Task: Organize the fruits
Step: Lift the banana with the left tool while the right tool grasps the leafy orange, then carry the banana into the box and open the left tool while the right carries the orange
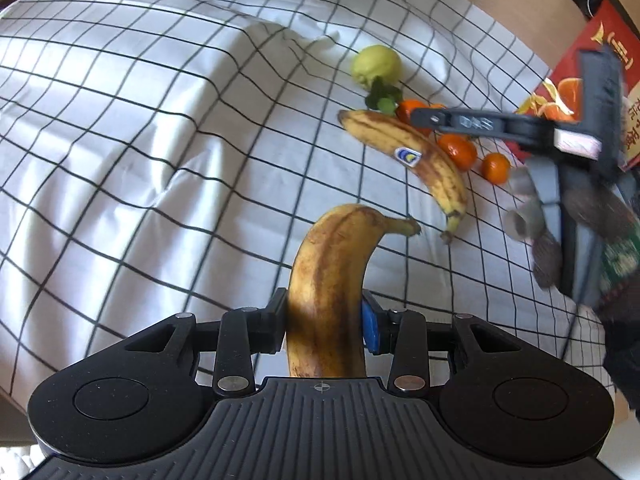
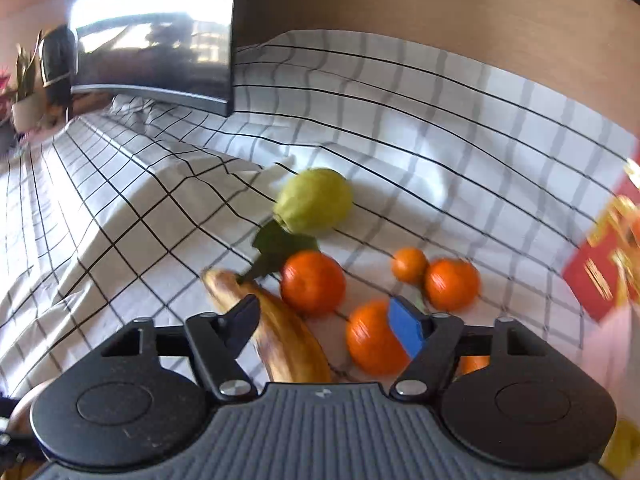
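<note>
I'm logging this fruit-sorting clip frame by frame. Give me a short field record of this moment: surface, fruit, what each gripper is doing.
surface: checked cloth
left gripper: shut on a banana
right gripper: open, holding nothing, above the fruit pile
second banana: lying on the cloth, sticker on it
oranges: at least four, loose beside the second banana
green fruit: behind the oranges, leaf attached
red box: at right edge
</note>
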### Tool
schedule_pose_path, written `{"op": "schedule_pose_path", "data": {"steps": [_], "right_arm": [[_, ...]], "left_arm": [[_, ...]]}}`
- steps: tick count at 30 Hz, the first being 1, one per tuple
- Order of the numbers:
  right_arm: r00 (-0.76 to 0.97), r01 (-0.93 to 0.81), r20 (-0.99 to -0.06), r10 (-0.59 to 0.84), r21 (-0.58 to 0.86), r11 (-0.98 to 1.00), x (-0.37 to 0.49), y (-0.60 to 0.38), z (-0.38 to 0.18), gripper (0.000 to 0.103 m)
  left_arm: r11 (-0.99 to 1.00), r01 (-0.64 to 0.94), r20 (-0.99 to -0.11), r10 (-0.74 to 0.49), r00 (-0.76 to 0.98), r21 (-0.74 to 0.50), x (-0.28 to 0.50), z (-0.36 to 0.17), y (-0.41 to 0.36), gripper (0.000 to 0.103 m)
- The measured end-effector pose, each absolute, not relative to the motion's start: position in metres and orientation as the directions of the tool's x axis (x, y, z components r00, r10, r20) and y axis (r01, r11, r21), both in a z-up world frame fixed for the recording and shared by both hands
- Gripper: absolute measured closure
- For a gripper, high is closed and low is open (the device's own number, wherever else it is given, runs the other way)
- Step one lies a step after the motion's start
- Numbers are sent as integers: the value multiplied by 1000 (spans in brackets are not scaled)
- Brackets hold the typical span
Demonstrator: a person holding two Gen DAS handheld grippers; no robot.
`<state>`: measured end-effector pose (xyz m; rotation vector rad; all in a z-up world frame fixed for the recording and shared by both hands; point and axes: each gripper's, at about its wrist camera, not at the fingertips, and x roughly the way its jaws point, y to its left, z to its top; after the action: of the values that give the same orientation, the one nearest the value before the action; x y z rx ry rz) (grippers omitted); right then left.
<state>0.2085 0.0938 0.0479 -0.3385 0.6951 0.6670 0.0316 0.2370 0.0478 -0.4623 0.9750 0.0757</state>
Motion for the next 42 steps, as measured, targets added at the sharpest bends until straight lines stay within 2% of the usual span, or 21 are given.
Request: {"op": "schedule_pose_path", "data": {"steps": [5,6,7,9,15,21,24,29,34,36,40,42], "right_arm": [[557,-613,-732,391,-45,789,242,120,31,33],[532,-601,-753,387,-14,799,250,121,26,38],[509,-602,-763,399,16,798,254,120,25,49],[485,-611,-766,422,48,790,253,118,28,59],[527,-619,-711,466,55,783,218,90,61,59],[607,-565,-653,453,47,824,165,13,103,59],[676,-496,-612,411,35,868,140,-37,126,59],[831,-319,-504,235,-85,944,99,-119,165,59],[894,-164,-436,100,-110,980,66,-189,180,59],[895,-126,-439,78,-83,989,59,-209,175,59],[886,-74,-459,65,-3,997,51,-242,157,59],[879,-71,-470,75,27,997,46,-251,146,59]], "left_arm": [[897,-263,-796,-143,588,-356,29,52,242,61],[897,-261,-795,-144,589,-357,29,52,243,61],[898,-259,-795,-145,589,-356,30,52,242,61],[899,-253,-795,-150,588,-357,30,50,243,61],[928,-175,-784,-164,598,-328,39,55,232,61],[946,-18,-751,-245,613,-323,60,79,199,61],[936,121,-690,-327,646,-330,76,114,172,61],[874,380,-526,-485,699,-302,126,193,109,61],[798,517,-410,-603,684,-310,193,230,27,61],[795,525,-430,-606,669,-303,224,222,-8,61],[822,444,-574,-568,590,-356,273,164,-57,61],[844,419,-641,-531,555,-336,286,134,-75,61]]}}
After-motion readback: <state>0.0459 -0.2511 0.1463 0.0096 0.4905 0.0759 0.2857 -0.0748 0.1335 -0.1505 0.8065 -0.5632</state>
